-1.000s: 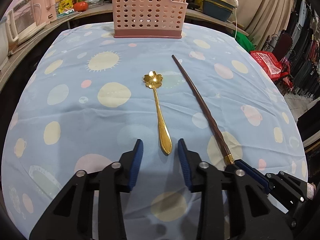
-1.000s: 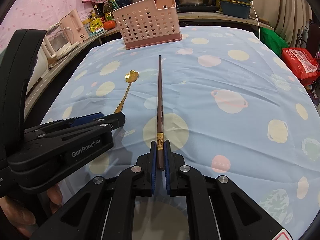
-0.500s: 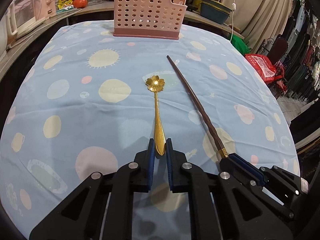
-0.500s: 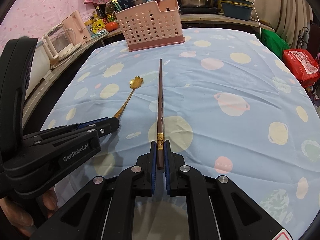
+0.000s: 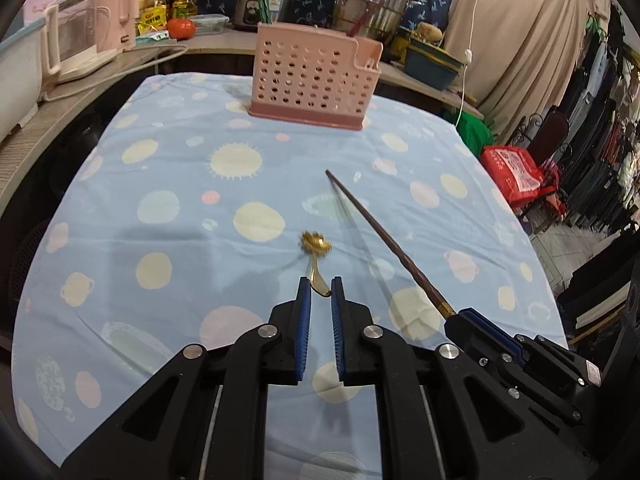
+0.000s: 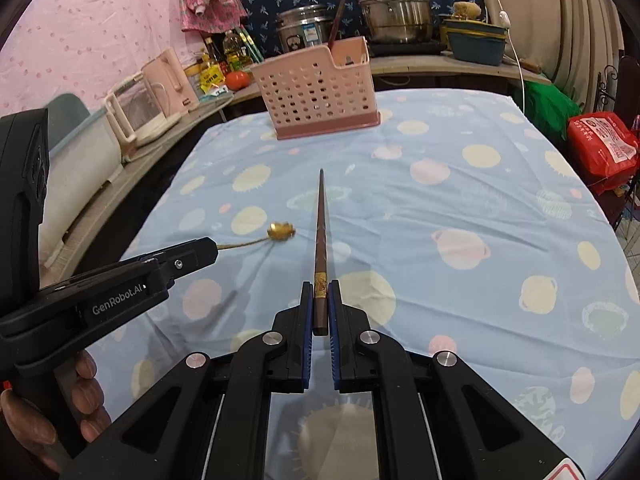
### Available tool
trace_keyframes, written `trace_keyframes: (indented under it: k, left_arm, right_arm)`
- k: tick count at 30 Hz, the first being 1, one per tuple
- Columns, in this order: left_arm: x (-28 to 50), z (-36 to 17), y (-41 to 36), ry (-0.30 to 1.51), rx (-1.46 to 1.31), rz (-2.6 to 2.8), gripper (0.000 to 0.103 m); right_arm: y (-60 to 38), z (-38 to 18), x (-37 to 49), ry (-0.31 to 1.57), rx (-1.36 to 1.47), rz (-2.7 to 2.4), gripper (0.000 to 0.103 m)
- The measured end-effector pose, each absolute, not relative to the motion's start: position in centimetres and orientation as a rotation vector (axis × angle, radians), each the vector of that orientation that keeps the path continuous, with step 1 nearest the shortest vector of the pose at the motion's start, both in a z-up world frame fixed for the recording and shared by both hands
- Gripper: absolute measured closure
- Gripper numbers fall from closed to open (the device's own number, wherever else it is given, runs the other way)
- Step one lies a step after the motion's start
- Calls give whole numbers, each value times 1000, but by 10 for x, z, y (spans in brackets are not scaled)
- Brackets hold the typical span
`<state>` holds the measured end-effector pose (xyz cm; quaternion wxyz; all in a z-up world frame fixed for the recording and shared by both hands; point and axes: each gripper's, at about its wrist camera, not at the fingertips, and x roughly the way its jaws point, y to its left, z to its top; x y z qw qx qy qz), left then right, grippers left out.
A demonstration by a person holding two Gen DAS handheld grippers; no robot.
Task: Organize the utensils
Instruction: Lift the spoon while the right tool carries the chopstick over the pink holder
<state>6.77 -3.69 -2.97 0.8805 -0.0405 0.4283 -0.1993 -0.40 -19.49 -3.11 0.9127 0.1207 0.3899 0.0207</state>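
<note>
The left hand-held gripper [image 5: 319, 289] has just closed its jaws and pinches the handle end of the gold spoon [image 5: 315, 249]. The spoon's flower-shaped bowl points to 12 o'clock above the blue-clothed counter [image 5: 168, 248]. The right hand-held gripper [image 6: 320, 300] clamps the butt of the brown chopstick [image 6: 321, 236], tip toward 12 o'clock. The pink utensil basket [image 5: 314, 80] stands at 12 o'clock, at the counter's far edge.
</note>
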Motion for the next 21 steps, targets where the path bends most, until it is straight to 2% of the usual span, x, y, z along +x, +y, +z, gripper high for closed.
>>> trace_keyframes:
  k: [5, 21]
  left_arm:
    - [71, -10, -30, 852, -105, -411, 102]
    - [76, 33, -27, 782, -92, -408, 103]
  right_arm:
    - [-197, -13, -6, 765, 261, 53, 96]
    - [-202, 40, -3, 685, 285, 63, 96]
